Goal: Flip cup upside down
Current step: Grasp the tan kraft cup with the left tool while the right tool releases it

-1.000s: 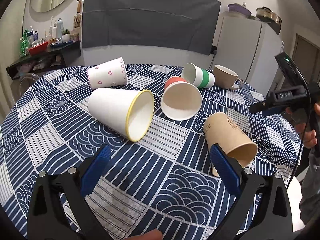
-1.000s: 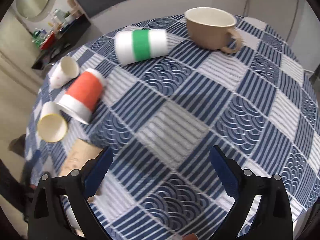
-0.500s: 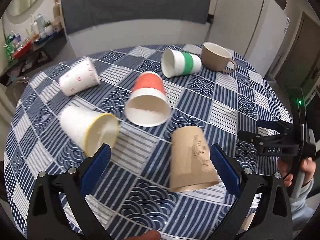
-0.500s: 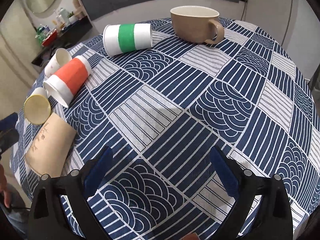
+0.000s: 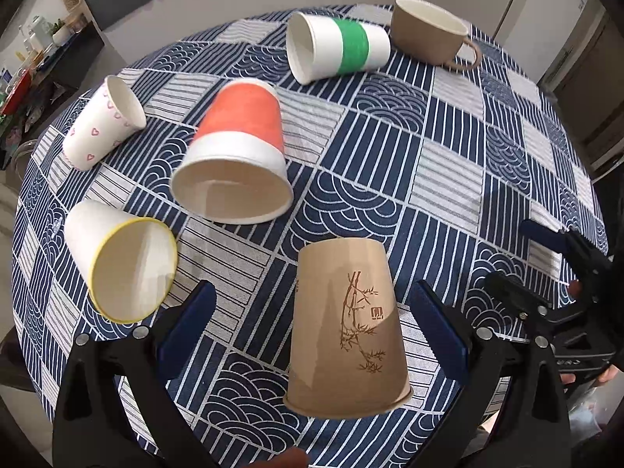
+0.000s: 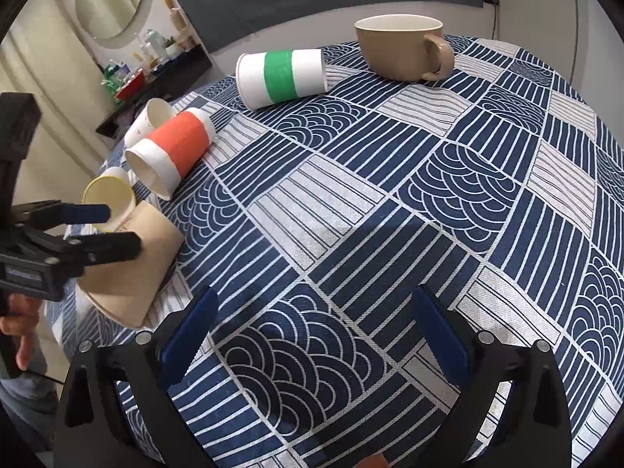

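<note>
The left gripper (image 5: 312,323) hovers low over the near edge of the table (image 5: 448,179), its blue fingers (image 5: 187,319) spread wide on either side of the brown paper cup (image 5: 347,331). That cup lies on its side with the open mouth toward the near edge and the base pointing away; neither finger touches it yet. The right gripper (image 6: 312,335) hangs over bare tablecloth (image 6: 351,202) to the right, also spread wide and holding nothing.

To my eye the step in hand is the grasp. The walls are thin paper, so the squeeze should be gentle and land around the middle of the body, not on the soft rim, which would likely buckle. Then lift, tip the base upward, and set the mouth flat on the cloth.

Just left lies a white cup with a yellow rim (image 5: 121,261). Beyond is an orange cup (image 5: 238,152), farther left a cup with hearts (image 5: 101,124), then a cup with a green band (image 5: 339,50), all on their sides. A brown mug (image 5: 429,35) stands upright at the far edge.
</note>
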A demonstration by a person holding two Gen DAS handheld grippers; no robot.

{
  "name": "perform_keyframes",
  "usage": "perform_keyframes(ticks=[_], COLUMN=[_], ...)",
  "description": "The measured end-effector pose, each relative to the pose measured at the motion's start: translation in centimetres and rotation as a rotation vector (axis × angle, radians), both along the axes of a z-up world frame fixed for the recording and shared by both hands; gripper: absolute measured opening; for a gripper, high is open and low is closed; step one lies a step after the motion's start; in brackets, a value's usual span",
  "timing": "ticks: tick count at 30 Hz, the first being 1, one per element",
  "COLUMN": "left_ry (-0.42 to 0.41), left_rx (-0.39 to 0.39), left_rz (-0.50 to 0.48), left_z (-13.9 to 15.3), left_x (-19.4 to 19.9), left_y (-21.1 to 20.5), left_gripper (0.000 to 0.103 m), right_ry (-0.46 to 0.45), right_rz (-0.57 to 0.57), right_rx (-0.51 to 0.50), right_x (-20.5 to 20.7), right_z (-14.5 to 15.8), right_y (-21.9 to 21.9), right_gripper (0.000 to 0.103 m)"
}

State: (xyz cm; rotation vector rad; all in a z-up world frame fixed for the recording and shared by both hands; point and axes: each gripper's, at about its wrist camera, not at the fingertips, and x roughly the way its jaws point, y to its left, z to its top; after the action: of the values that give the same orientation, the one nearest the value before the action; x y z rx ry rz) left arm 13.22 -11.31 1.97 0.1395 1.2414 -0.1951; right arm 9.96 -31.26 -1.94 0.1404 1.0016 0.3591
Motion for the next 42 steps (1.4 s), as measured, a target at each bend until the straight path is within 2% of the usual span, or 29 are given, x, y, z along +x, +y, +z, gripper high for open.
perform_keyframes(ticks=[6,15,21,24,25,29,32,39,42], left_ry=[0.058,0.139,0.152,0.149,0.151,0.157,0.124,-0.017,-0.054], left_rx=[0.001,0.027,0.091,0.079,0.072,0.031,-0.003,-0.006,-0.017], left_rz=[-0.015,-0.039,-0.068,-0.073,-0.075,-0.062,-0.046,0.01,0.036], left_z=[-1.3,-2.9,-3.0,-2.7,-2.6,-2.4,-1.5,1.4,1.5], left_x=[1.3,3.0,3.6,3.6,3.6,3.6,3.3,2.5,3.0], left_y=[-0.8,-1.8,-2.8,-3.1,-3.1,-2.6,-2.0,0.1,0.8], left_gripper=[0.097,0.096,0.082,0.068,0.056,0.056,0.056,0.056,0.056], right_ry=[-0.067,-0.078,-0.088,-0.089,-0.088,-0.095,-0.097,-0.107,-0.112], right_rz=[-0.013,-0.017,-0.025,-0.024,-0.022,-0.023,-0.028,-0.029,-0.023], right_rx=[-0.055,-0.059,-0.057,-0.054,-0.053,-0.058,-0.057,-0.059,-0.064], right_x=[-0.8,-1.5,-1.7,-1.7,-1.7,-1.8,-1.9,-2.2,-2.4], right_z=[0.8,0.7,0.9,1.0,1.0,1.1,1.2,1.5,1.7], right_y=[0.3,0.2,-0.1,-0.1,-0.1,-0.1,-0.2,0.1,0.4], right_gripper=[0.095,0.095,0.095,0.095,0.095,0.095,0.095,0.095,0.095])
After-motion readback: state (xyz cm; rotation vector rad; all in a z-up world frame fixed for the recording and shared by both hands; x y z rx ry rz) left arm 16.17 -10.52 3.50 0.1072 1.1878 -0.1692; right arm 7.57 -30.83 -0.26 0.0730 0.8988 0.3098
